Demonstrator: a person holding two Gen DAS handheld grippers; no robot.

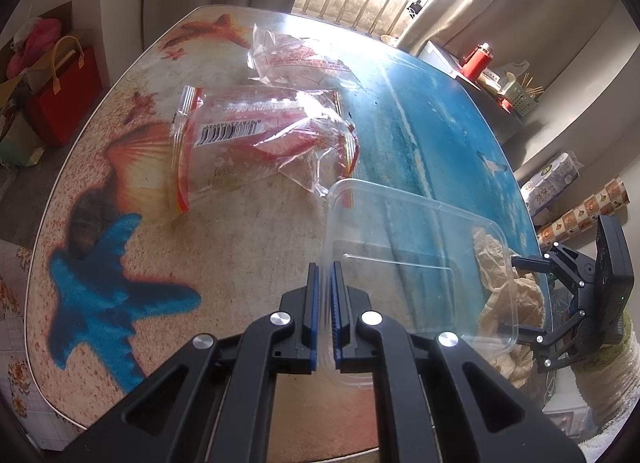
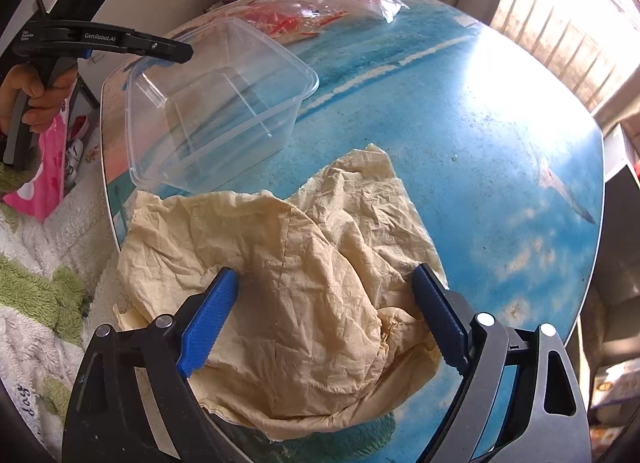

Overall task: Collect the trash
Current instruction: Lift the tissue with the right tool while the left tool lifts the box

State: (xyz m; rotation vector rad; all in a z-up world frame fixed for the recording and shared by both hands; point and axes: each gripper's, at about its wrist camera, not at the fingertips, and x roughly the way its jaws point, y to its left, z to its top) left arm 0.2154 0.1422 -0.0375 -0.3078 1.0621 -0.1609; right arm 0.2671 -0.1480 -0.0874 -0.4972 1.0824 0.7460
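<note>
A: Where is the trash at this moment?

B: It lies on the round table (image 2: 480, 111) with the sea and beach print. Crumpled beige tissue paper (image 2: 288, 263) is at the near edge, and beside it stands a clear plastic container (image 2: 224, 103). Two empty transparent wrappers with red print are farther away, a larger one with a barcode (image 1: 256, 135) and a smaller one (image 1: 296, 59) behind it.

A: What does the left gripper (image 1: 325, 291) do?

B: Its blue pads are pressed together on the thin rim of the clear plastic container, so it is clamped on that rim. A hand (image 2: 36, 99) holds its handle at the left.

A: And the right gripper (image 2: 324, 311)?

B: Its jaws stand wide apart, one blue pad on each side of the tissue paper. The pads touch the folds at most lightly; they do not squeeze the paper, and it rests on the table.
</note>
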